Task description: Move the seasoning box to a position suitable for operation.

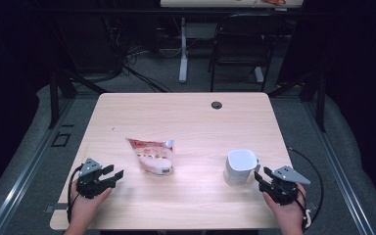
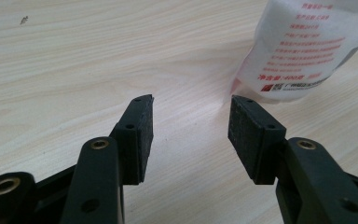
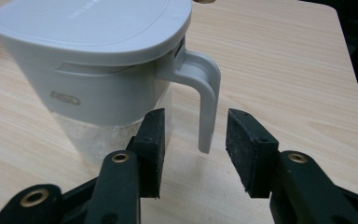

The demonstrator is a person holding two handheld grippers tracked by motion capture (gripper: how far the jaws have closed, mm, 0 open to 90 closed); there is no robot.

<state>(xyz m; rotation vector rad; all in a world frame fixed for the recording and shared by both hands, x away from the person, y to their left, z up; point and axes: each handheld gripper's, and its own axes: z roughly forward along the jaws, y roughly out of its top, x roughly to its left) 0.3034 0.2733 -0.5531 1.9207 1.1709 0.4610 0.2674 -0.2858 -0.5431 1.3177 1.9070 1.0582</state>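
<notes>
Tools both released, nothing gripped. My left tool sits low at the near left of the tabletop, jaws wide with bare wood between them. Pouch, white with red print, lies flat left of centre; in the left gripper view its printed end is just ahead of the right-hand jaw, close but not touching. My right tool is at the near right, aimed at the jug, a grey lidded one with a clear lower body, standing upright on the tabletop. In the right gripper view the jug's handle hangs down into the gap between my jaws; the pads are clear of it on both sides. Pouch and jug are well apart.
</notes>
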